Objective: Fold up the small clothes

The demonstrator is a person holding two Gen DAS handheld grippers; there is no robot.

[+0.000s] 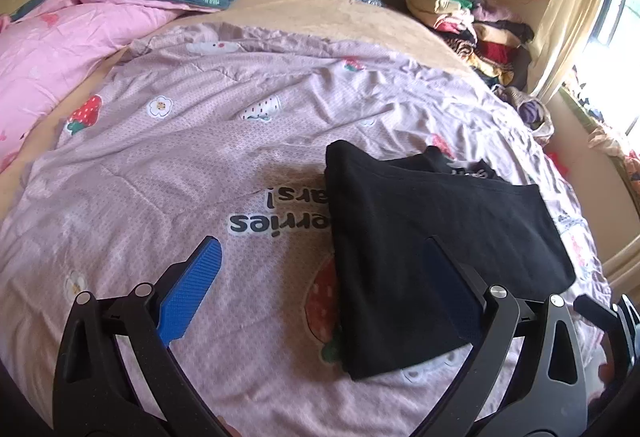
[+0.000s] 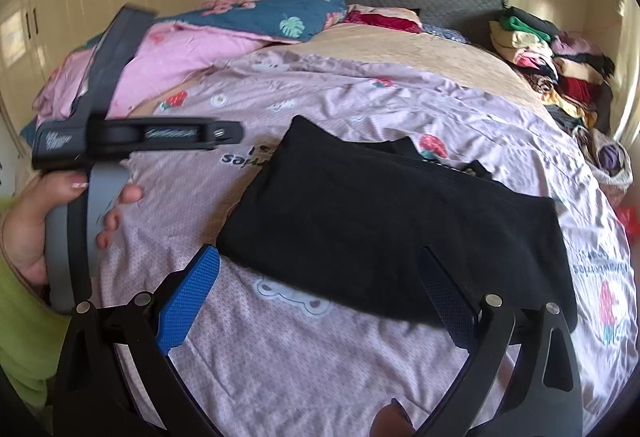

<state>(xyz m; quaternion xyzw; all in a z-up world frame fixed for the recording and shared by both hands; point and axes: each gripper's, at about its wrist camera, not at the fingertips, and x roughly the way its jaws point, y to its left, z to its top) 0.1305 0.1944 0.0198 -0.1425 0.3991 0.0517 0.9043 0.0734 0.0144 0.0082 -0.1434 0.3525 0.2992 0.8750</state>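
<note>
A: From the left wrist we see our left gripper (image 1: 320,269) spread wide, holding nothing. The folded black garment (image 1: 436,249) lies flat on the lilac quilt (image 1: 168,157) — its left edge runs between our jaws, and the right finger sits over the cloth.

B: From the right wrist we see our right gripper (image 2: 320,277) wide apart too, empty. The garment (image 2: 384,233) lies just ahead of both fingertips. Off to the left, our left hand (image 2: 32,229) grips the other tool — a clothes pile (image 2: 552,57) sits far right.
</note>
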